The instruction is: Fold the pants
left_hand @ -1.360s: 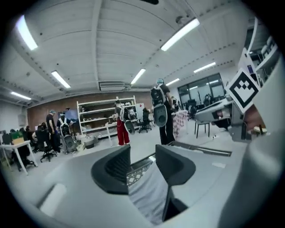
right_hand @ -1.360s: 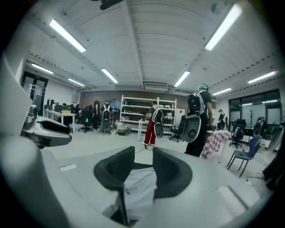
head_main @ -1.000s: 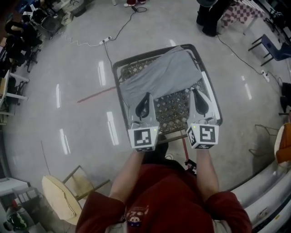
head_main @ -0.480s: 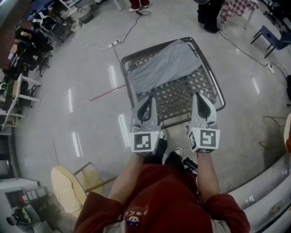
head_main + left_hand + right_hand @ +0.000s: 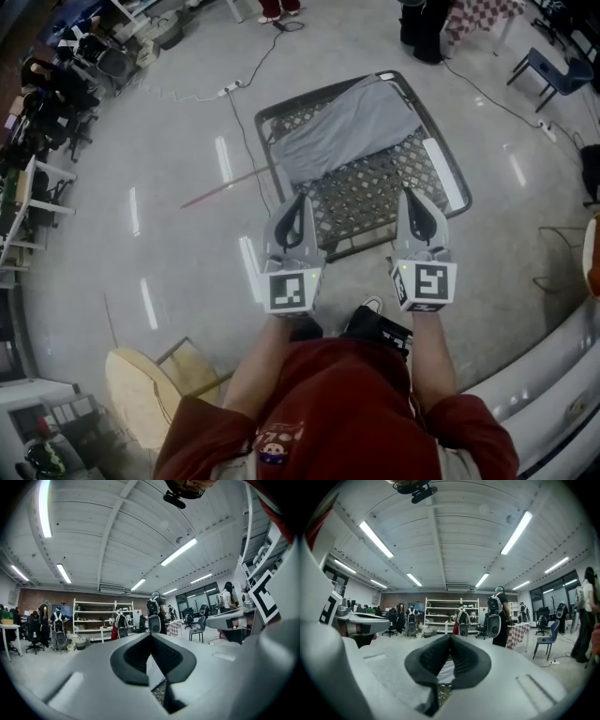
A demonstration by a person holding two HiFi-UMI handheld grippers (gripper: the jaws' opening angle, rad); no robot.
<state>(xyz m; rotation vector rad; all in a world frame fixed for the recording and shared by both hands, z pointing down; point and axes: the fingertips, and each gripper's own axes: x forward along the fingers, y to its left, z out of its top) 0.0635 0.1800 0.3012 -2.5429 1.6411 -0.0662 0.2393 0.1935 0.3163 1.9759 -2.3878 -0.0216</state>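
Observation:
Grey pants (image 5: 352,127) lie spread over the far half of a black wire-mesh table (image 5: 452,183). Its near half shows bare mesh. My left gripper (image 5: 300,199) hovers at the table's near-left edge, shut, with nothing between its pads. My right gripper (image 5: 411,195) is level with it at the near-right edge, also shut and empty. Both point away from me and neither touches the pants. In the left gripper view the dark pads (image 5: 136,656) of the left gripper (image 5: 151,637) meet. The right gripper (image 5: 450,639) shows the same in its own view.
The table stands on a glossy grey floor. A wooden chair (image 5: 141,394) is at my near left. A power cable (image 5: 246,70) runs across the floor beyond the table. A person (image 5: 420,28) and a blue chair (image 5: 546,67) are at the far right, office chairs (image 5: 66,80) at the far left.
Both grippers have drawn back from over the table to its near edge. The left has come off the pants' near edge. The pants stay on the mesh.

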